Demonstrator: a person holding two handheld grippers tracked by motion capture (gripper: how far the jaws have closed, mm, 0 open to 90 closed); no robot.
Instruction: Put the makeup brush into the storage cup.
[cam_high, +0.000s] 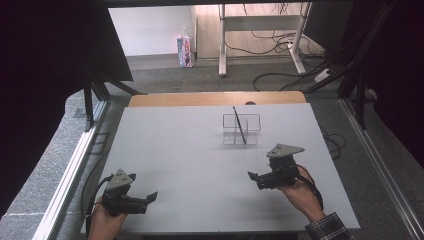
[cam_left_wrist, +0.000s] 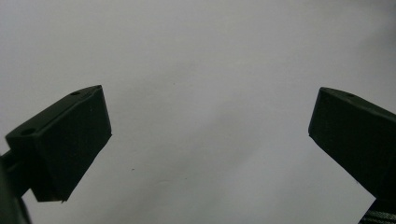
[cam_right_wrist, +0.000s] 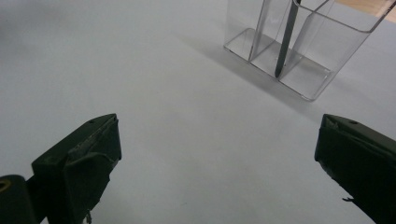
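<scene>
Risk sits mainly with the clear organiser (cam_high: 241, 129), which stands light and unanchored on the table (cam_high: 175, 150), at about 11 o'clock from your right tongs (cam_high: 254, 177) and well apart from them. A dark pen (cam_high: 238, 125) leans tilted inside it, tip down in the middle compartment as the right gripper view shows (cam_right_wrist: 286, 39), its upper end rising above the rim.

Both tongs stand with jaws spread wide and nothing between them. The left tongs (cam_high: 151, 197) hover low over bare table near the 7 o'clock corner, far from the organiser; the left gripper view confirms only plain surface between their jaws.

Findings, as judgement:
- If you approach the pen low, a jaw is likely to strike the organiser wall and slide or tip it, since nothing steadies it.
- If you pinch the pen near its free top, it may pivot on its tip and lever the organiser over.
- The clear walls are hard to read by eye; you may misjudge which compartment holds the pen.
- Your left tongs are too distant to brace the organiser should it shift.
- Cables trailing from each hand could drag across the table edge.
</scene>
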